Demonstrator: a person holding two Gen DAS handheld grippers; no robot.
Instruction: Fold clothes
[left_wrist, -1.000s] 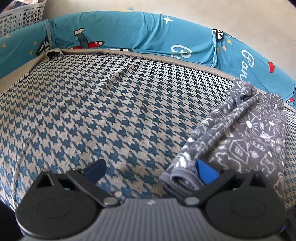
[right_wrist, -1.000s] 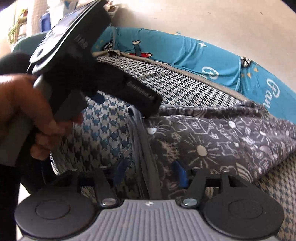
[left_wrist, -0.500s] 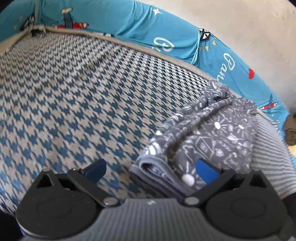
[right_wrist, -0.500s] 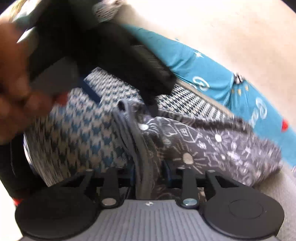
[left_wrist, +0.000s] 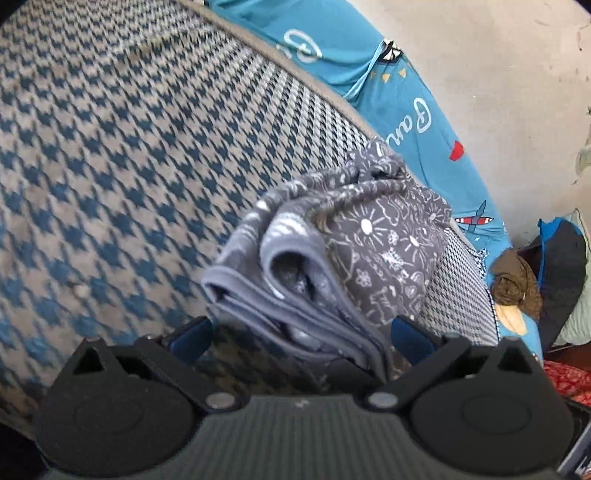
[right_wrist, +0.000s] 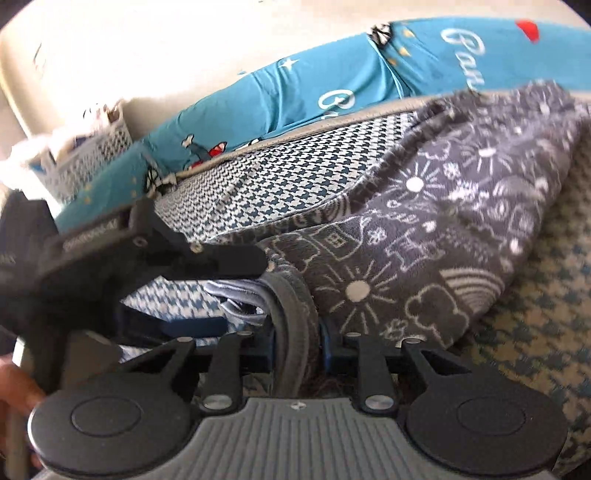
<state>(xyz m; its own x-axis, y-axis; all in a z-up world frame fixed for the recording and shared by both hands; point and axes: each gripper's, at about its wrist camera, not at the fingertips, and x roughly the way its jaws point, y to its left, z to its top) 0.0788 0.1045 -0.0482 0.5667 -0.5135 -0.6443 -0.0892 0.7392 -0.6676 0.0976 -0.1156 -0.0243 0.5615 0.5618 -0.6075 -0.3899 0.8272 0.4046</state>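
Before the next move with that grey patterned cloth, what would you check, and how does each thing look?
1. Right tool gripping the grey cloth: ok, its jaws have just been closing and now pinch the banded edge.
2. Left tool gripping: not ok, its jaws stand wide open with the cloth's edge between them.
3. Layers aligned: cannot tell, the edges look bunched.
4. Cloth resting on the houndstooth cover: ok.
5. Tools clear of each other: ok, close but apart.
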